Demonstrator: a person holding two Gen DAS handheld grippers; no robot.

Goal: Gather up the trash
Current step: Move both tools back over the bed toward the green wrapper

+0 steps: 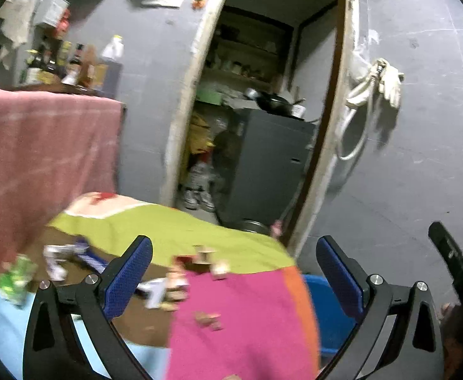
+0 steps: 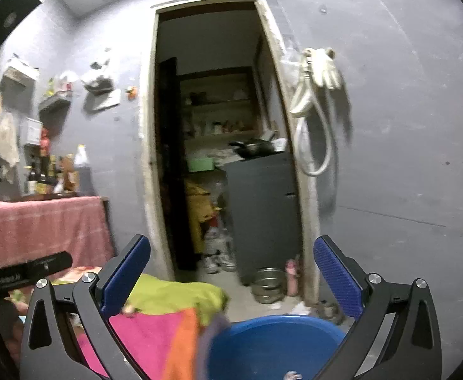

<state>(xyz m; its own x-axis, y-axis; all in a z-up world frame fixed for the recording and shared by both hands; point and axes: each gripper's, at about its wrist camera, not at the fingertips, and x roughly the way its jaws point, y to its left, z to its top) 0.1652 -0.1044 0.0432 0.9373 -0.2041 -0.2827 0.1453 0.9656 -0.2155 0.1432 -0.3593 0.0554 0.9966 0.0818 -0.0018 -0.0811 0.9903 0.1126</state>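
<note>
Trash is scattered across a surface covered by a patchwork cloth of lime green, magenta and orange point(image 1: 247, 300), and as far as I can see none of it has been picked up yet. A crumpled green-and-white wrapper point(image 1: 17, 277) lies at the far left edge, a white and blue crushed packet point(image 1: 61, 255) sits a little further in, and a cluster of small tan and red scraps point(image 1: 180, 280) rests near where the brown panel meets the magenta. A few more brownish crumbs point(image 1: 207, 318) lie on the magenta patch itself. Everything is motion-blurred, so I cannot say exactly what each piece is.

The left hand-held gripper point(image 1: 234, 277) hangs over the cloth with its blue-padded jaws spread wide and nothing between them; the tan scraps sit just ahead of its left finger. The right hand-held gripper point(image 2: 231, 277) is likewise spread apart and empty, aimed toward the doorway, with a round blue plastic tub point(image 2: 275, 342) directly below it, beside the cloth's orange edge. What shows of the tub's inside looks bare, apart from one small pale bit at the bottom of the view that I cannot identify.

By my reckoning the work is at its very start: every visible piece is left to lift, and the tub seems the likely place for it.
</note>
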